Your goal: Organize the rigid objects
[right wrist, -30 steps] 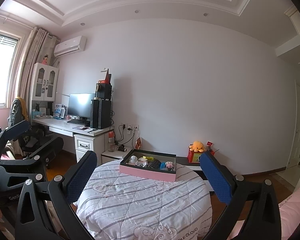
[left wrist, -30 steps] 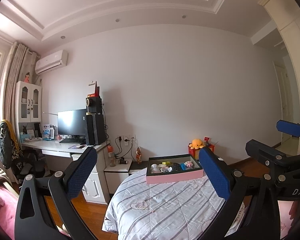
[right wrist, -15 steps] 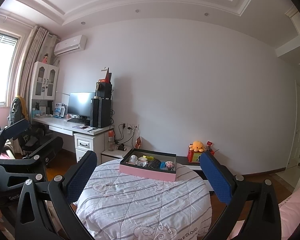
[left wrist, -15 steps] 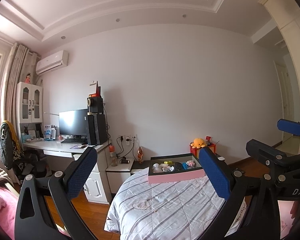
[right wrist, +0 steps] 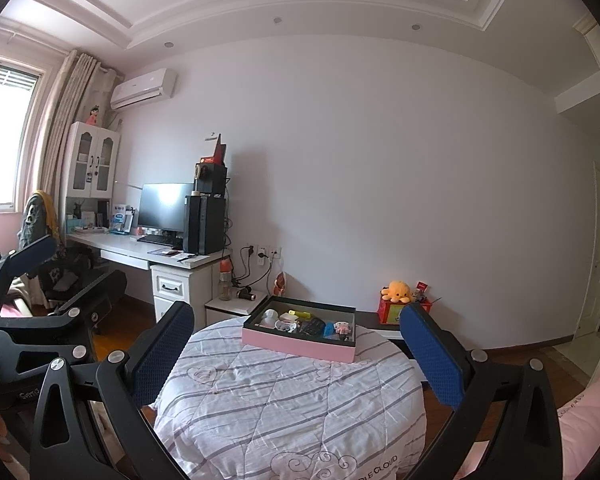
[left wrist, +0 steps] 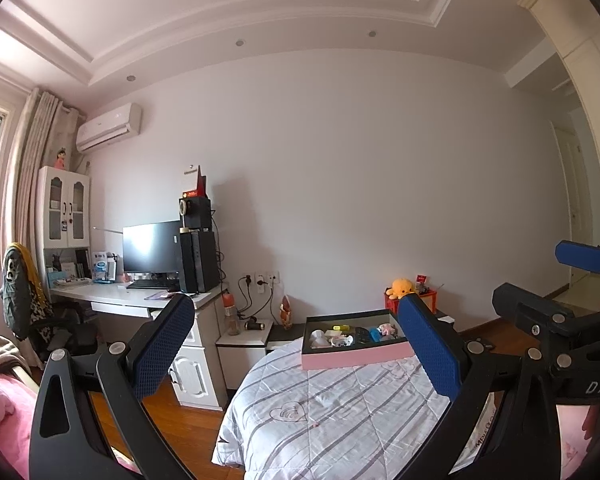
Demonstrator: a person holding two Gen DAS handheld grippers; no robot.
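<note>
A shallow pink box [left wrist: 356,356] [right wrist: 296,342] with a dark rim lies at the far end of a table covered by a striped white quilt [left wrist: 340,408] [right wrist: 284,396]. Several small rigid items sit inside it, among them a yellow piece [right wrist: 299,314], a black piece [right wrist: 313,326] and a blue piece [right wrist: 329,329]. My left gripper [left wrist: 296,344] is open, held well short of the box with nothing between its blue pads. My right gripper [right wrist: 296,350] is likewise open and bare, and it shows at the right edge of the left wrist view [left wrist: 548,280].
A white desk [right wrist: 148,254] with a monitor [right wrist: 166,208] and computer tower stands at the left. A low nightstand [right wrist: 236,304], a red box with an orange plush [right wrist: 397,292] and a draped chair [left wrist: 20,292] line the wall. Pink bedding [left wrist: 4,420] lies near both lower corners.
The left wrist view has drifted slightly, so the box and table sit a little further right in it. The right wrist view is almost unchanged. Both grippers stay open.
</note>
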